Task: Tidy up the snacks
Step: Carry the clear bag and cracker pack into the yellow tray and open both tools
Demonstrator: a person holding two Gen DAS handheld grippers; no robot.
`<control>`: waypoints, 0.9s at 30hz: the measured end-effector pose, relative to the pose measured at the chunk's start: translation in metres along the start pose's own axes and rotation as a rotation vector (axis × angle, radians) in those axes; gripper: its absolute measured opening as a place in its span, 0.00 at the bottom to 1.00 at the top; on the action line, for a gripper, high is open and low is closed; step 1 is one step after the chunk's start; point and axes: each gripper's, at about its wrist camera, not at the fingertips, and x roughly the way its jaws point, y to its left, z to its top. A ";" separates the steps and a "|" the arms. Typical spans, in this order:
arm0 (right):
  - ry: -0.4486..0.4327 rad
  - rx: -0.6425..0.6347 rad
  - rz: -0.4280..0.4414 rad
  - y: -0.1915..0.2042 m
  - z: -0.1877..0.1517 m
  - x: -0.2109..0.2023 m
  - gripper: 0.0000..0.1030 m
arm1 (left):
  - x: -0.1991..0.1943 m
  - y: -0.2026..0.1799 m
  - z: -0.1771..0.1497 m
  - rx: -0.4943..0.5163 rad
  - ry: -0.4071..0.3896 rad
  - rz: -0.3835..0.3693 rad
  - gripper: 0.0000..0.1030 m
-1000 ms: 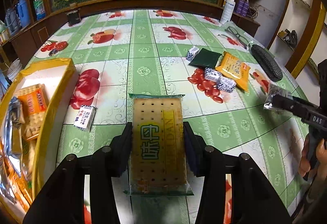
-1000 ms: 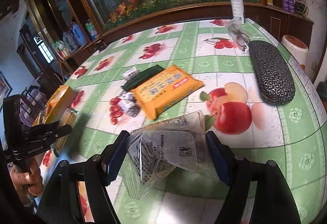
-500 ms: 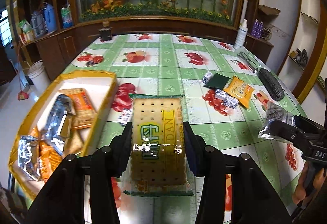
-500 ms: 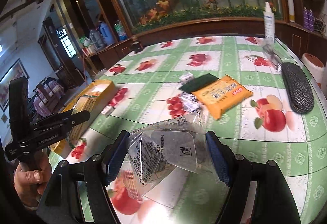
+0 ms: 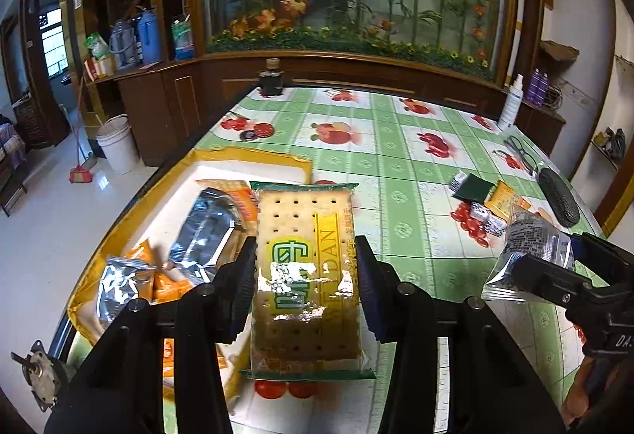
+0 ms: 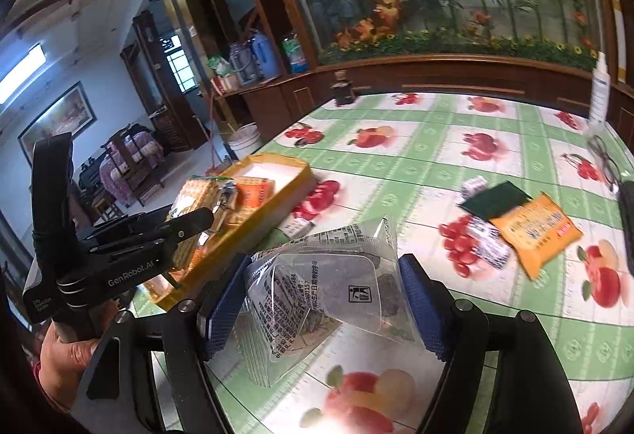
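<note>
1. The left tongs [image 5: 305, 271] clamp a cracker pack [image 5: 307, 275] by its long sides, pads pressed against the wrapper; the pack hangs above the near right edge of the yellow tray [image 5: 277, 158].
2. The right tongs [image 6: 321, 309] grip a clear bag of dark snack [image 6: 329, 283], jaws fairly wide around the crumpled plastic; the bag is held above the table [image 6: 416, 160], right of the yellow tray.
3. The yellow tray sits at the table's left edge and holds several wrapped snacks: orange packets [image 5: 245, 202] and a silvery pouch [image 5: 206, 232].
4. Well to the right of the tray, loose on the table, lie an orange packet [image 6: 535, 230], a dark green packet [image 6: 493, 198] touching it, and small patterned black-and-white sweets [image 6: 489, 244] beside them.
5. A small white packet [image 6: 299, 225] lies just beside the tray's right wall.
6. A hand [image 6: 65, 358] grips the left tongs' handle.
</note>
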 end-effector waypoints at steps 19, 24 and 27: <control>0.049 -0.105 0.164 0.087 0.030 0.083 0.74 | 0.010 0.092 -0.006 -0.152 0.022 0.111 0.44; 0.063 -0.120 0.179 0.102 0.042 0.113 0.74 | 0.025 0.111 -0.007 -0.189 0.060 0.112 0.44; 0.063 -0.120 0.174 0.107 0.053 0.135 0.74 | 0.039 0.119 -0.005 -0.202 0.085 0.101 0.44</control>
